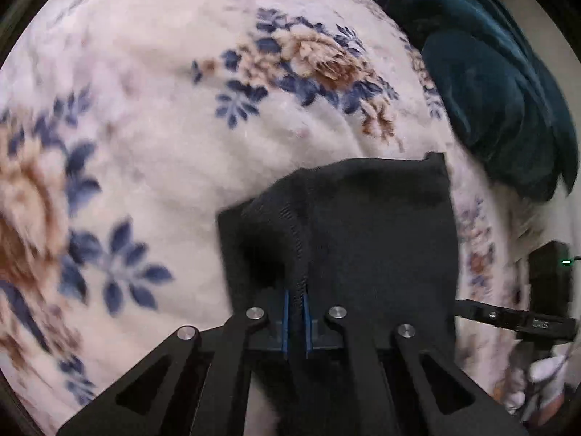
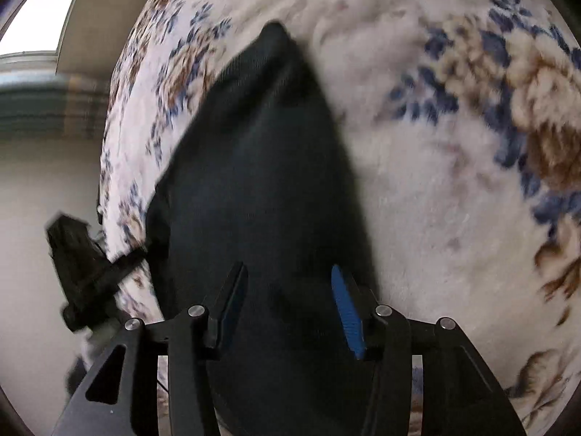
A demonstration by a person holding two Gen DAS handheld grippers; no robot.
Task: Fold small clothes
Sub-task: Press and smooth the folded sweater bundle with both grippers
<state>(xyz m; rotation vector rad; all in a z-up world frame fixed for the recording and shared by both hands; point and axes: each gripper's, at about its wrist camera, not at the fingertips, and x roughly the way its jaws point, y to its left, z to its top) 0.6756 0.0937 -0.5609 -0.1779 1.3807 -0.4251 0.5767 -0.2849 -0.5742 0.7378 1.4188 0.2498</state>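
A small black garment [image 1: 363, 225] lies on a cream floral blanket [image 1: 163, 127]. My left gripper [image 1: 297, 298] is shut on a stitched edge of the garment, which bunches up between the blue pads [image 1: 285, 319]. In the right wrist view the same black garment [image 2: 261, 181] stretches away from me over the blanket [image 2: 435, 181]. My right gripper [image 2: 287, 287] is open just above the garment, one blue pad [image 2: 346, 312] on each side of the cloth. The other gripper shows at the left edge of the right wrist view [image 2: 83, 269].
A dark teal cushion or blanket [image 1: 490, 83] lies at the upper right in the left wrist view. The blanket's edge drops off at the left of the right wrist view, with a pale wall [image 2: 36, 200] and a window [image 2: 40, 7] beyond.
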